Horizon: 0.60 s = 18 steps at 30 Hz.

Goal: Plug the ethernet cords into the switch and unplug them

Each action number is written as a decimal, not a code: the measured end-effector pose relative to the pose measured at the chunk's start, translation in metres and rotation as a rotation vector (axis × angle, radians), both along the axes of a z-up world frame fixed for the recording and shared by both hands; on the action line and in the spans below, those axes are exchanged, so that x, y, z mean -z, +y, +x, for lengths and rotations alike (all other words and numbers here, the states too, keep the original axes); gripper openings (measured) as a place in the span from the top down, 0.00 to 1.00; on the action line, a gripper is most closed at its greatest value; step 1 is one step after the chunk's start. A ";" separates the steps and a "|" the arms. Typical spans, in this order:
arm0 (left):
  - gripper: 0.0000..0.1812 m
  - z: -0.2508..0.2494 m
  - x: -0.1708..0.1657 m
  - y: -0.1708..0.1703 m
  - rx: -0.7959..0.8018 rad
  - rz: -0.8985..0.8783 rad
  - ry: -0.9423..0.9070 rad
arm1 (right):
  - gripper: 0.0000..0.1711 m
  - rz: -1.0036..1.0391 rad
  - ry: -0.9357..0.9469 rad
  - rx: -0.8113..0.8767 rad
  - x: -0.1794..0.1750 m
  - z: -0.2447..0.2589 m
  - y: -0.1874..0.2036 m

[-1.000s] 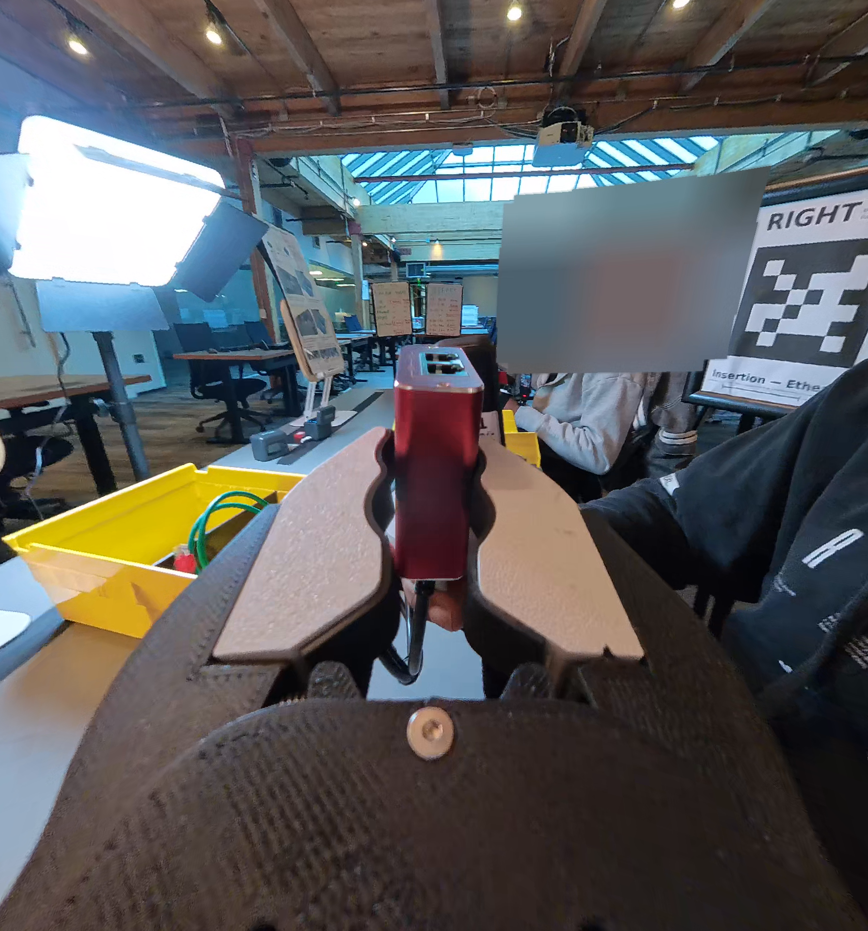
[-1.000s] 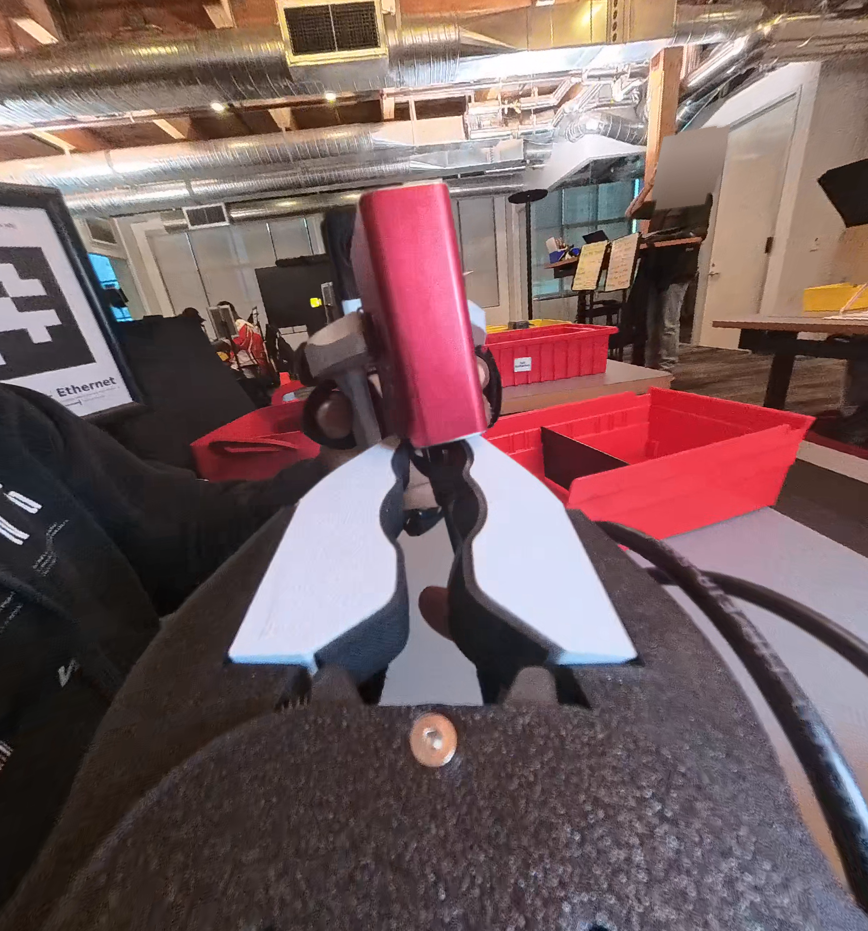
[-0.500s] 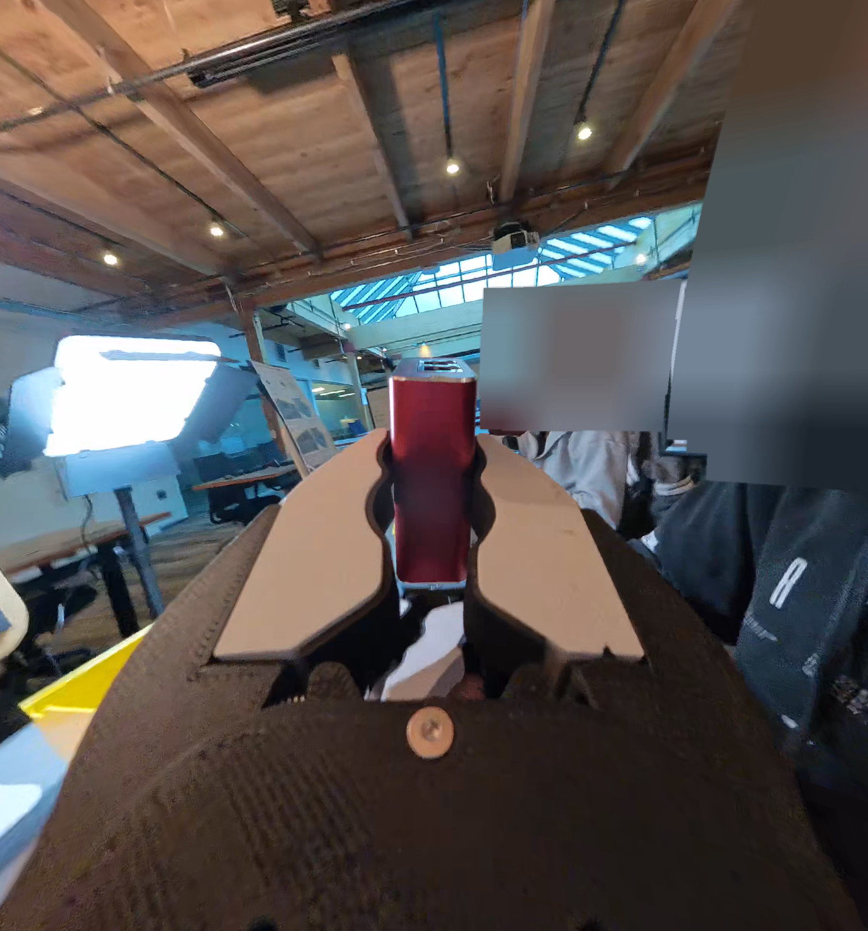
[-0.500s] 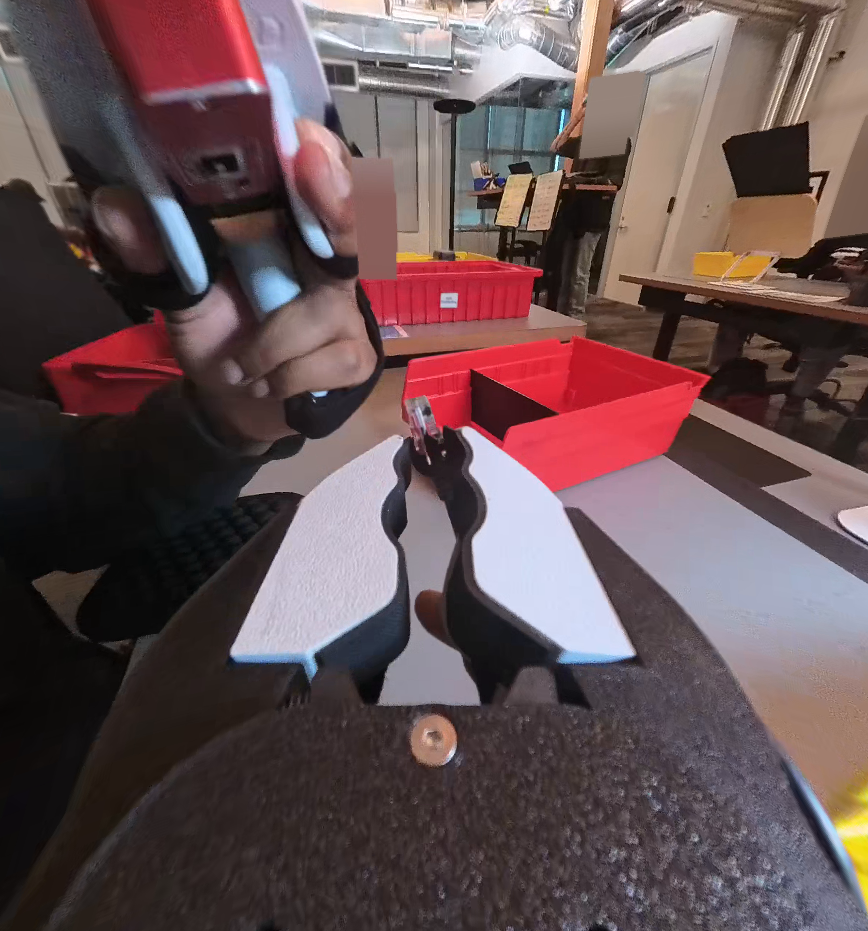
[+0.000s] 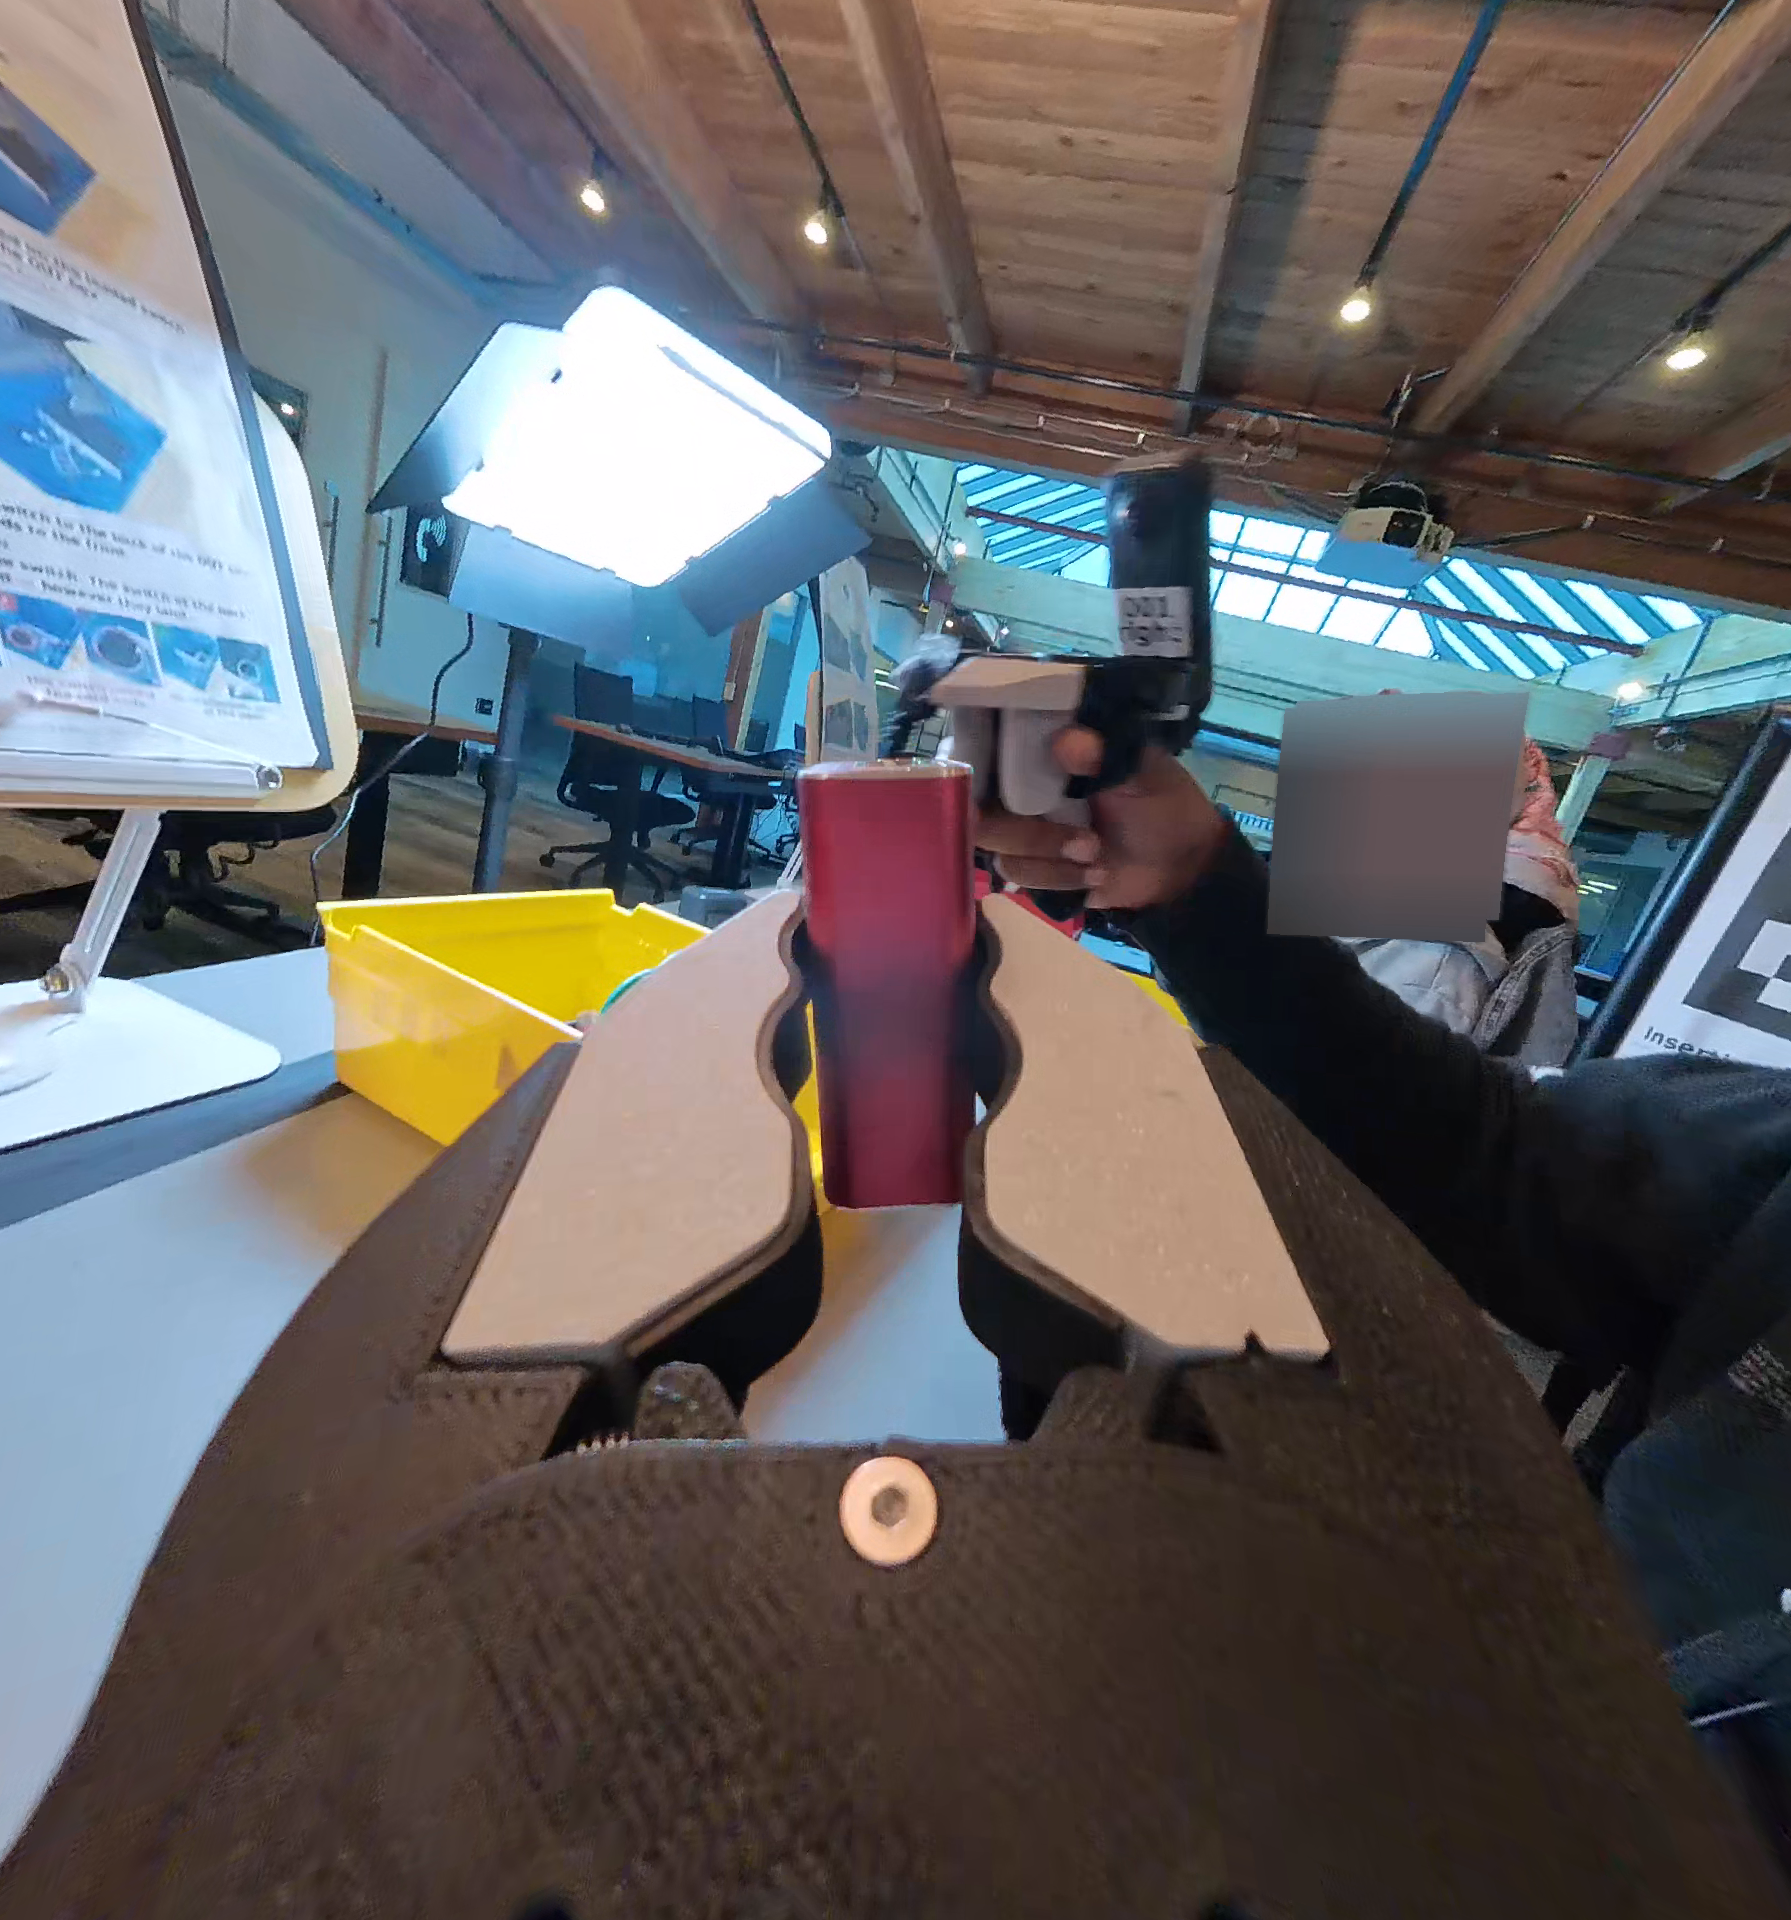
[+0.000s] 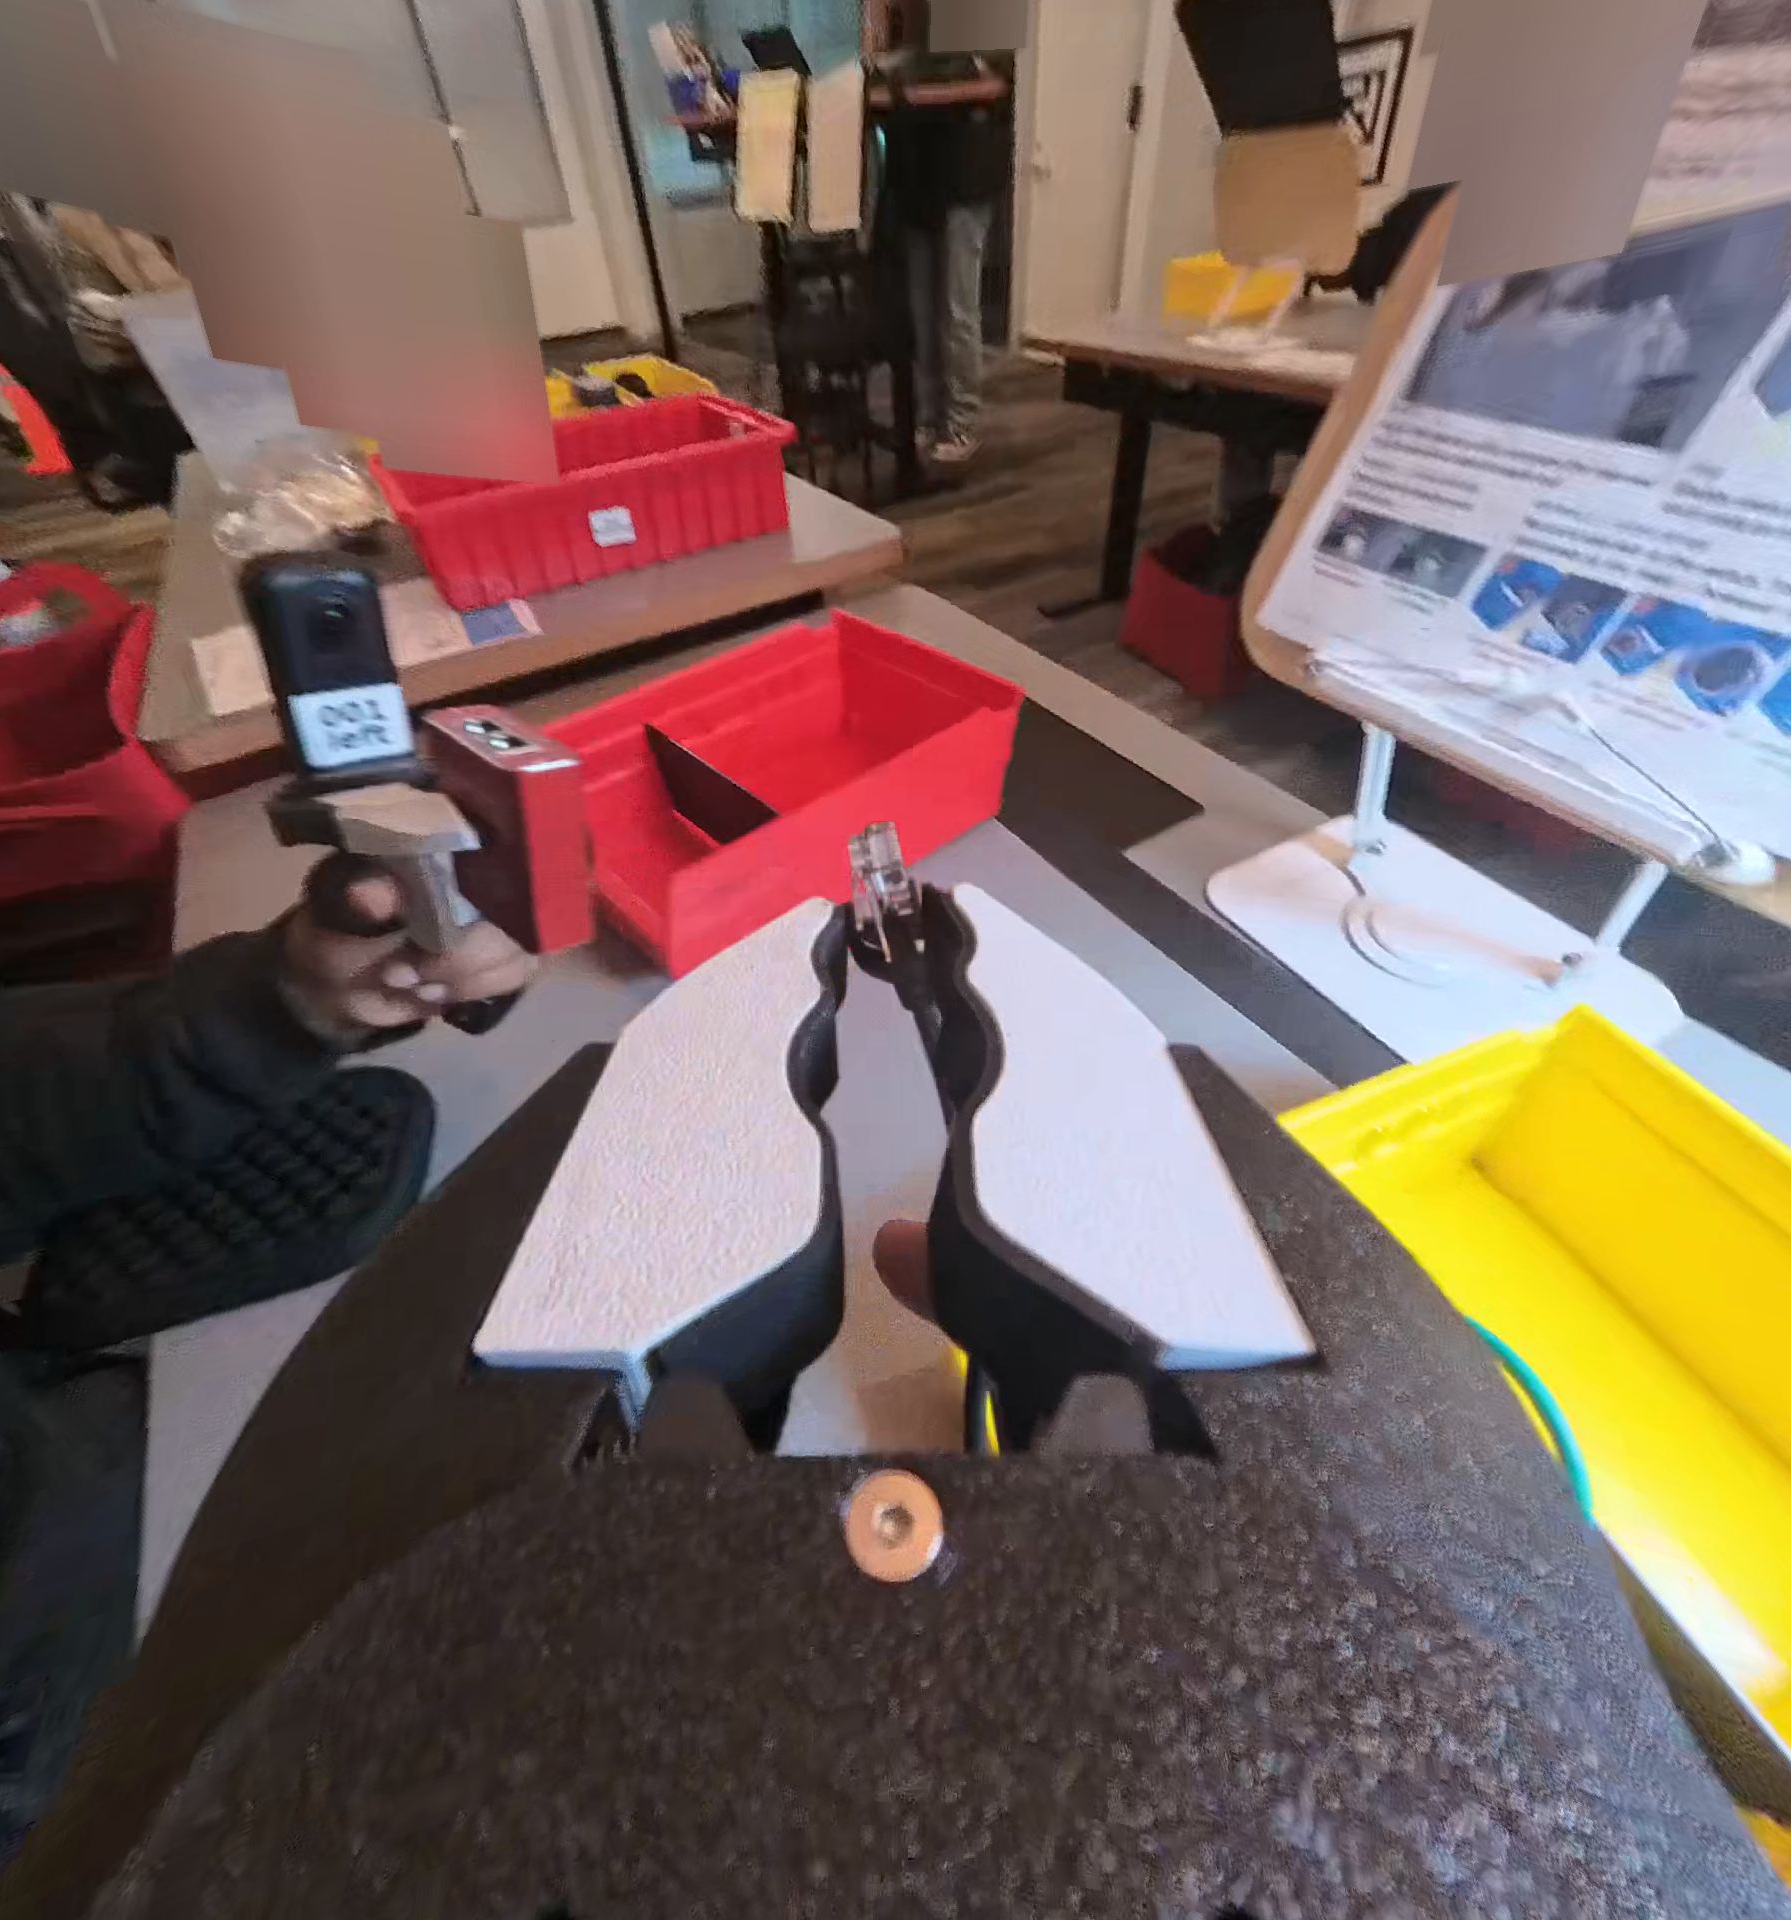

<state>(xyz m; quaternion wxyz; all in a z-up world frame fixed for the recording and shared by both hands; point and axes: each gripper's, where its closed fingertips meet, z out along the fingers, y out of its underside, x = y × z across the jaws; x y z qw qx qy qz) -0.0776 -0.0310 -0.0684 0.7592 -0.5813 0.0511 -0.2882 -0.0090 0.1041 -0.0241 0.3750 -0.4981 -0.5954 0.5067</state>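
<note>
The right gripper [image 6: 886,914], clamping the black cord's plug [image 6: 878,883], has pulled free of the red switch [image 5: 886,987] pinched in the left gripper [image 5: 886,935]: unplugged.

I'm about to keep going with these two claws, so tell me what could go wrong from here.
1. The right claw pinches the black ethernet cord's clear plastic plug only at its tips, so the plug may twist or slip.
2. The left claw holds the red metal box-shaped switch in mid-air, well apart from the plug; misalignment could jam the clip.
3. The cord trails toward the yellow plastic bin and might snag.
</note>
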 end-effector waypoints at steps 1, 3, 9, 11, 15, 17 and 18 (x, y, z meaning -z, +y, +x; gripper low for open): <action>0.85 0.001 0.002 0.001 0.001 -0.008 0.003 | 0.92 -0.009 -0.057 0.027 0.016 -0.007 0.017; 0.85 0.003 0.007 0.004 0.003 -0.028 0.009 | 0.92 -0.036 -0.165 0.067 0.058 -0.020 0.050; 0.85 0.014 0.026 0.017 0.007 -0.148 0.041 | 0.68 0.066 -0.337 0.196 0.127 -0.026 0.108; 0.85 0.015 0.033 0.023 0.009 -0.198 0.014 | 0.62 0.221 -0.317 0.224 0.114 -0.021 0.098; 0.85 0.021 0.049 0.034 0.033 -0.296 -0.060 | 0.55 0.525 -0.258 0.080 0.099 -0.014 0.025; 0.86 0.026 0.060 0.039 0.040 -0.353 -0.072 | 0.53 0.683 -0.273 -0.013 0.106 -0.012 -0.019; 0.85 0.029 0.065 0.042 0.042 -0.380 -0.076 | 0.52 0.759 -0.282 -0.053 0.111 -0.012 -0.039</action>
